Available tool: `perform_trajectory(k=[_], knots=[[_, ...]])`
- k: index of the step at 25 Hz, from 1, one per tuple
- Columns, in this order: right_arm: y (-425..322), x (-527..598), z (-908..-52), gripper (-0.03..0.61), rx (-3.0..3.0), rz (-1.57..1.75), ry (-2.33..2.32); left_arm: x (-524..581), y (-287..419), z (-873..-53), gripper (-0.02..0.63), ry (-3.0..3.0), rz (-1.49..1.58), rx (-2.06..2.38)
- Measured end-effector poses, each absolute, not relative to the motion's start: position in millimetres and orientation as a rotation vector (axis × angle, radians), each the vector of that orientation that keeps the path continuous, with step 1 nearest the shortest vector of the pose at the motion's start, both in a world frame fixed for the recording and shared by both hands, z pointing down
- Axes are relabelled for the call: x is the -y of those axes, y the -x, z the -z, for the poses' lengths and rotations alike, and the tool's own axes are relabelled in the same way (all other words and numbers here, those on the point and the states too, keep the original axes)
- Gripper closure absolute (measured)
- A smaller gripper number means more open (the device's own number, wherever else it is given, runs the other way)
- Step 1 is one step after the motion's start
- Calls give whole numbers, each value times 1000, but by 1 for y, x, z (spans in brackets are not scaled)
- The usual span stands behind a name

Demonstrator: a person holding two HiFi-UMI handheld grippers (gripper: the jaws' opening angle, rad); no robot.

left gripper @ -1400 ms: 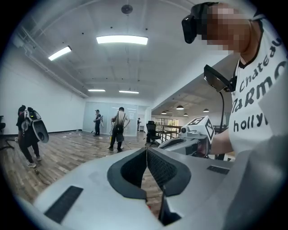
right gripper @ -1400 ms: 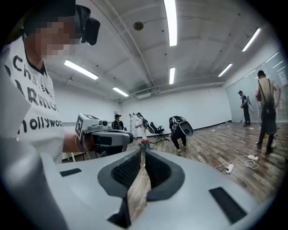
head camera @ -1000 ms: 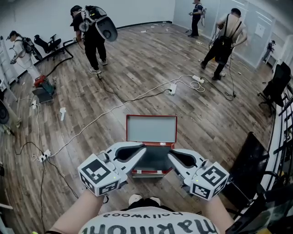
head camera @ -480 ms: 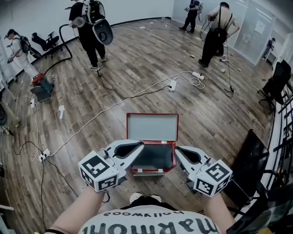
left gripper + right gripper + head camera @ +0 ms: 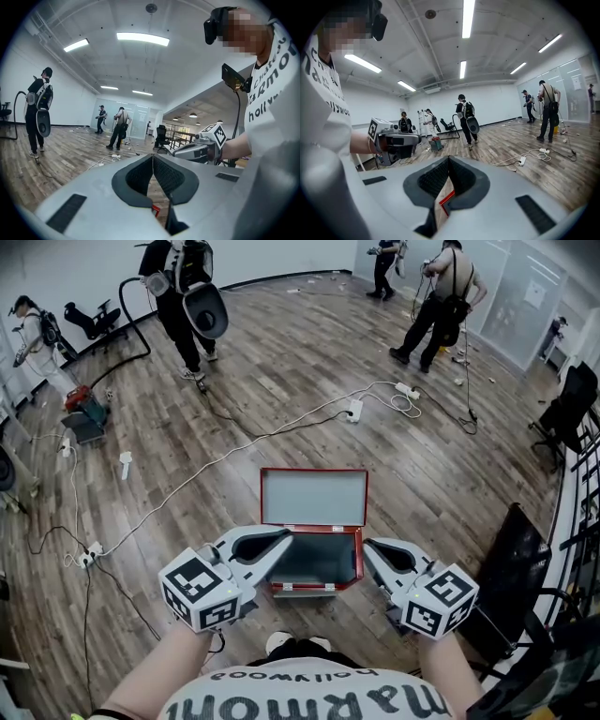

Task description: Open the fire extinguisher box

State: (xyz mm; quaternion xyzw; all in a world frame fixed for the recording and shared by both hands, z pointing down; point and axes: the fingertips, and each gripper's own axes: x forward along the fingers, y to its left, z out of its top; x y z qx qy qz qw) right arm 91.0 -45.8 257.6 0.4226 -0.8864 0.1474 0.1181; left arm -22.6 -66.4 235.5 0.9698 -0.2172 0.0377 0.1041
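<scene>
Fire extinguisher box (image 5: 319, 561) is sitting on the wood floor (image 5: 281, 381), right in front of the wearer's feet. It's red metal. The lid (image 5: 312, 499) is standing fully open, tipped back on the far edge, with its grey inner face showing toward the wearer. The body is lying open and looking dark inside; I can't make out any contents.

Left tongs (image 5: 284, 539) are hovering at the box's left side, tip overlapping the left rim in the head view. I can't tell if it's touching. The pads are pressing together with nothing between them.

Right tongs (image 5: 369, 547) are hanging just beside the box's right wall. The jaws are closing the last bit, pads meeting, gripping nothing.

Both are pointing away from the wearer and angling in toward each other, box between them. Each gripper view is catching a sliver of red rim below its own jaws, plus the other gripper across the way.

Further out:
- A white cable with power strip (image 5: 354, 414) is running across the floor beyond the box.
- A person with a backpack rig (image 5: 187, 296) is walking at far left-centre.
- Two more people (image 5: 436, 296) are working at the far end.
- Another person (image 5: 33, 329) is standing by the left wall.
- A black office chair (image 5: 565, 409) is sitting at the right edge.
</scene>
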Motion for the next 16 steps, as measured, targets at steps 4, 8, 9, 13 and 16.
perform_trajectory(k=[4, 8, 9, 13, 16], knots=[[-89, 49, -257, 569, 2588, -418, -1223, 70, 27, -235, 604, -2854, -107, 651], [-88, 50, -257, 569, 2584, -420, -1221, 72, 27, -234, 604, -2852, -104, 650], [-88, 50, -258, 569, 2582, -421, -1222, 72, 27, -234, 604, -2852, -104, 649], [-88, 51, -259, 569, 2578, -429, -1221, 73, 28, -235, 604, -2849, -103, 647], [-90, 51, -259, 569, 2576, -431, -1217, 74, 26, -235, 603, -2849, -102, 647]])
